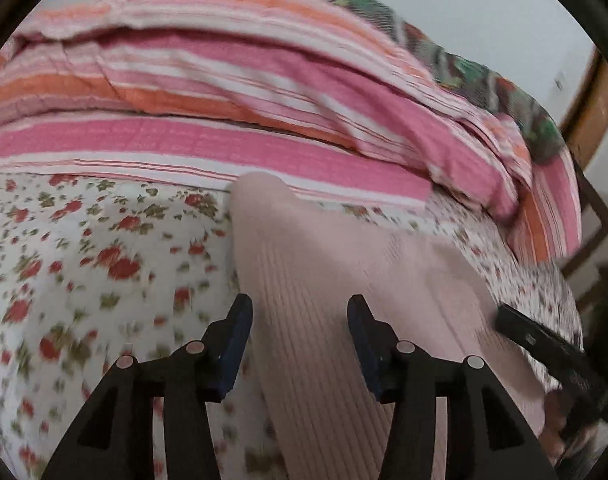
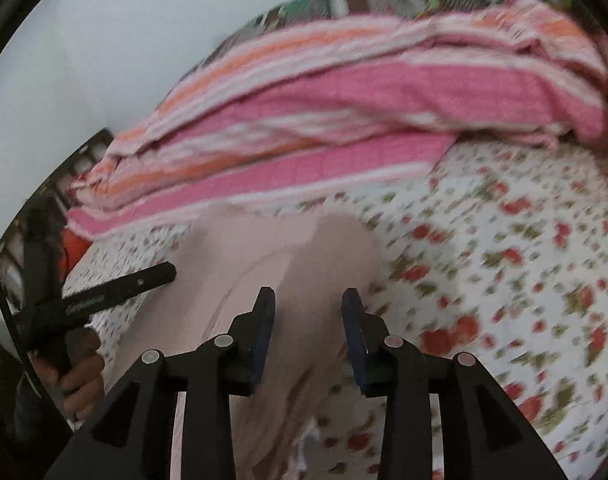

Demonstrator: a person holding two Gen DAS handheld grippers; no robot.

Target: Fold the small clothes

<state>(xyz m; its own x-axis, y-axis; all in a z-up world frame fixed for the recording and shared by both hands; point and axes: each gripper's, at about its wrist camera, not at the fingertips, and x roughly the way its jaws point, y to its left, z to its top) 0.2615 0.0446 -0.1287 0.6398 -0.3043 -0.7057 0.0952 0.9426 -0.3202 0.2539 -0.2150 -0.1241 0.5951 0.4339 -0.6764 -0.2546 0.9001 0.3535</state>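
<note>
A pale pink ribbed garment [image 1: 324, 288] lies flat on the floral bedsheet [image 1: 83, 264], one rounded end reaching up to the striped blanket. My left gripper [image 1: 299, 314] hovers over its near part, jaws open, with the cloth beneath the gap and not pinched. In the right wrist view the same garment [image 2: 263, 256] shows folds and creases. My right gripper [image 2: 308, 306] stands open above its right edge, nothing pressed between the pads. A finger of the left gripper [image 2: 135, 282] reaches in from the left, held by a hand [image 2: 79, 376]. The view is blurred.
A bunched pink, orange and white striped blanket [image 1: 231, 92] lies across the back of the bed, with a green and brown patterned cover [image 1: 484, 76] behind it. Wooden furniture [image 1: 592, 112] stands at the far right. Floral sheet [image 2: 504, 260] stretches right of the garment.
</note>
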